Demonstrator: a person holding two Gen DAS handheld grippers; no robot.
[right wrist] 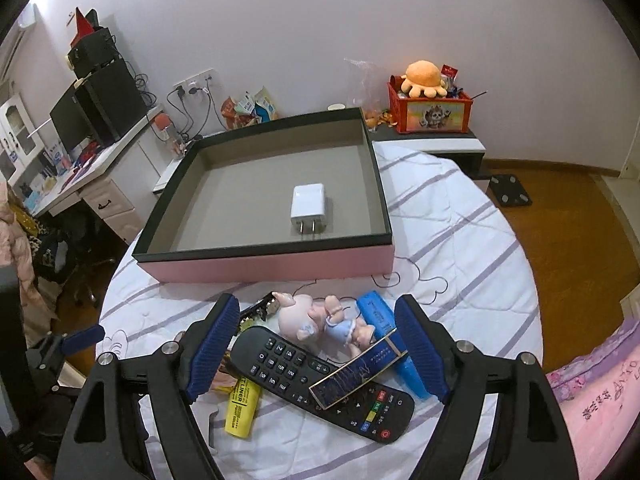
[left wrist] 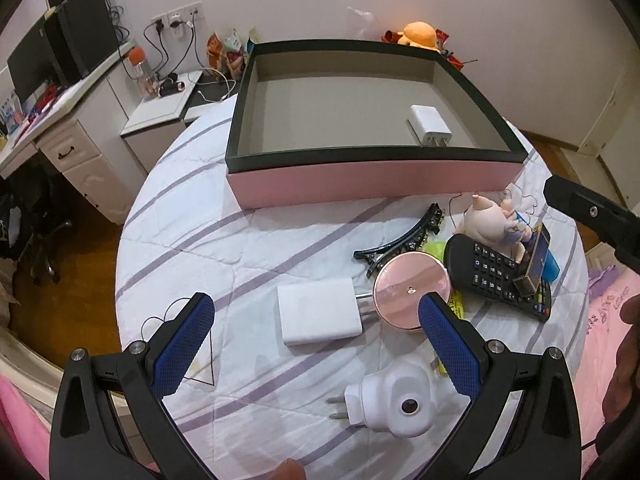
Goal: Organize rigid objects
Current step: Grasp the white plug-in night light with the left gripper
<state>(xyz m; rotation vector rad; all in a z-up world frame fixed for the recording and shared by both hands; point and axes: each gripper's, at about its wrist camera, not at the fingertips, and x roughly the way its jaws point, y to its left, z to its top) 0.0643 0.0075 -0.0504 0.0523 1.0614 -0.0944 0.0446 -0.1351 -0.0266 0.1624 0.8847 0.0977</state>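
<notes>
A pink box with a dark rim [left wrist: 372, 184] [right wrist: 272, 266] stands on the striped bed cover and holds one white charger [left wrist: 430, 124] [right wrist: 307, 206]. My left gripper [left wrist: 316, 312] is open above a second white charger [left wrist: 318, 316], with a pink round compact [left wrist: 412, 290] by its right finger and a white plug-in device [left wrist: 396, 398] below. My right gripper [right wrist: 316, 316] is open over a pile: a pig figurine [right wrist: 320, 320], a black remote [right wrist: 320, 384], a dark blue slim box [right wrist: 356, 372], a blue case [right wrist: 384, 316] and a yellow highlighter [right wrist: 240, 408].
A black hair clip [left wrist: 404, 236] lies between the box and the compact. A desk with a monitor [left wrist: 32, 64] and drawers stands to the left. A red bin with an orange plush [right wrist: 430, 110] sits on a low shelf at the back. Pink bedding [right wrist: 592, 396] lies at right.
</notes>
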